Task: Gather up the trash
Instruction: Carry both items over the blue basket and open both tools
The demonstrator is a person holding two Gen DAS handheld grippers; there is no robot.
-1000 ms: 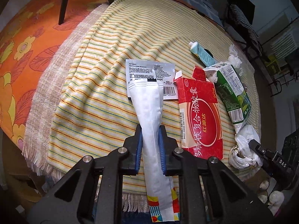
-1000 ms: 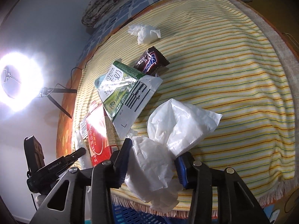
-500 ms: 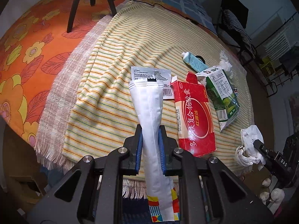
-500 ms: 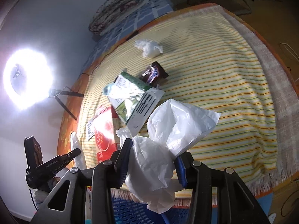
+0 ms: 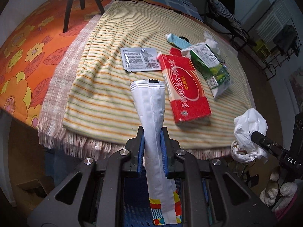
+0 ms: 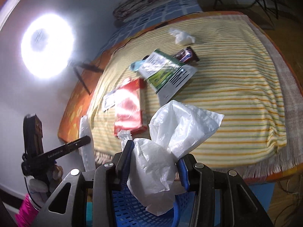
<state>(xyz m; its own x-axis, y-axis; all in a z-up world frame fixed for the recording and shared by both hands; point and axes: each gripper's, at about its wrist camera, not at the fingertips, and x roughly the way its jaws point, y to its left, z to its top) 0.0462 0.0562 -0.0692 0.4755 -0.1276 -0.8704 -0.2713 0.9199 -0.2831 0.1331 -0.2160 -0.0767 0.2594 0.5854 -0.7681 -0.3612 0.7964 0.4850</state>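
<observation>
Two tongs: each clamps one piece of trash above a blue basket (image 6: 132,206) at the near edge of the striped cloth (image 5: 117,87).
Left gripper (image 5: 152,147): its blue-padded jaws are pressed against a long white wrapper (image 5: 151,117), squeezing it at about mid-length.
White wrapper: it runs straight up between the jaws, the crimped top end hanging over the cloth, the coloured bottom end dangling over the blue basket.
Right gripper (image 6: 154,162): its jaws are closed around a crumpled white plastic bag (image 6: 170,143), wider apart than the left pair because the bag bulges between them.
Plastic bag: one puffed part billows up and forward past the fingertips, the rest sags below the jaws over the basket's slotted floor.
Left on the cloth: a red box (image 5: 183,87) lies flat with its flap open, a silver sachet (image 5: 140,58) just beside its far left corner, a green-and-white carton (image 5: 210,64) along its right side.
Farther back: a light-blue tube (image 5: 176,39) behind the carton, a dark snack wrapper (image 6: 186,55) touching the carton's far edge, a wad of white tissue (image 6: 181,36) beyond it.
Surroundings: an orange floral cover (image 5: 24,56) under the cloth, a ring light (image 6: 47,45) glaring on the wall.
</observation>
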